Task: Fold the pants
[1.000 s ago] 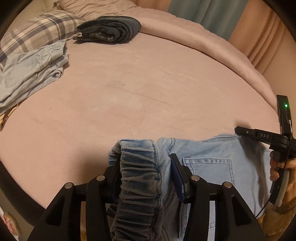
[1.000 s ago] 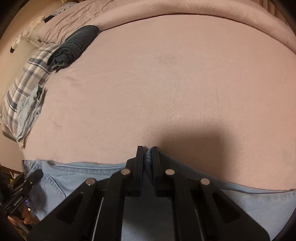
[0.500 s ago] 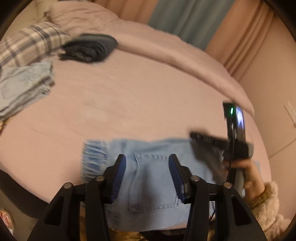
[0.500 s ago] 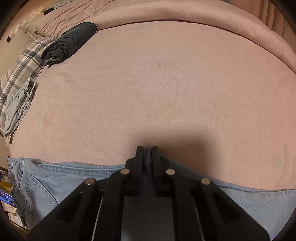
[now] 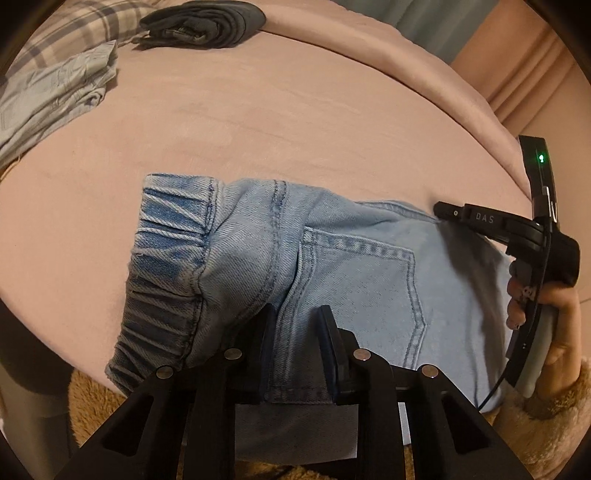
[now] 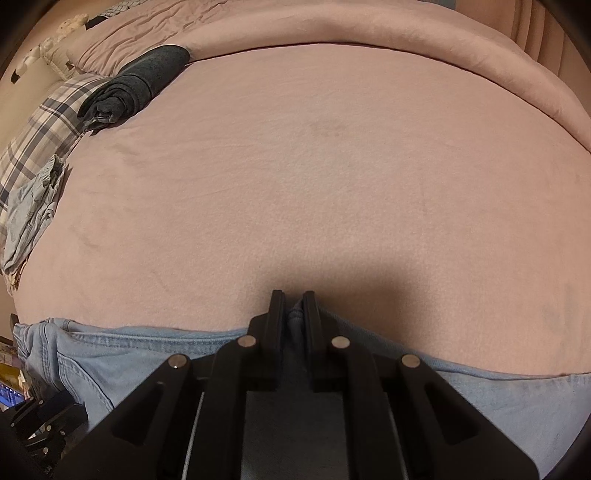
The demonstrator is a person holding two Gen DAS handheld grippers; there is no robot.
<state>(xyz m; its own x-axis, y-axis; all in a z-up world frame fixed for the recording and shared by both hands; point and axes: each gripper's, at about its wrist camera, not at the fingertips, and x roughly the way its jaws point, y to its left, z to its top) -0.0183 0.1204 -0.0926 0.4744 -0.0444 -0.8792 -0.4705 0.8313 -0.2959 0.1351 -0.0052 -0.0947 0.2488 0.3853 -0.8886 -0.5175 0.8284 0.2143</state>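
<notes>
— Pants [image 5: 354, 280] in light blue denim lie along the near edge of the bed [image 5: 295, 122], waistband end to the left in our left wrist view, a back pocket facing up.

— And our left hand-held gripper [image 5: 295, 317]?

— We see its jaws standing a little apart, with a fold of the denim between them at the near hem. They have just been closing. One blue pad [image 5: 327, 332] touches the cloth, but we cannot tell whether both pads press on it yet.

— The right one?

— Our right hand-held gripper [image 6: 294, 310] is clamped tight on a pinch of the pants' far edge; the denim bunches up between the two black fingers [image 6: 276, 314]. In the left view we also see that gripper from the side, with a hand [image 5: 550, 314] around its handle (a green light glows on its top).

— Anything else on the bed?

— A folded dark garment [image 5: 203, 22] sits far back beside a plaid pillow [image 6: 48, 125], and a crumpled pale blue garment [image 5: 51, 96] lies at the left edge, well apart from the pants.
</notes>
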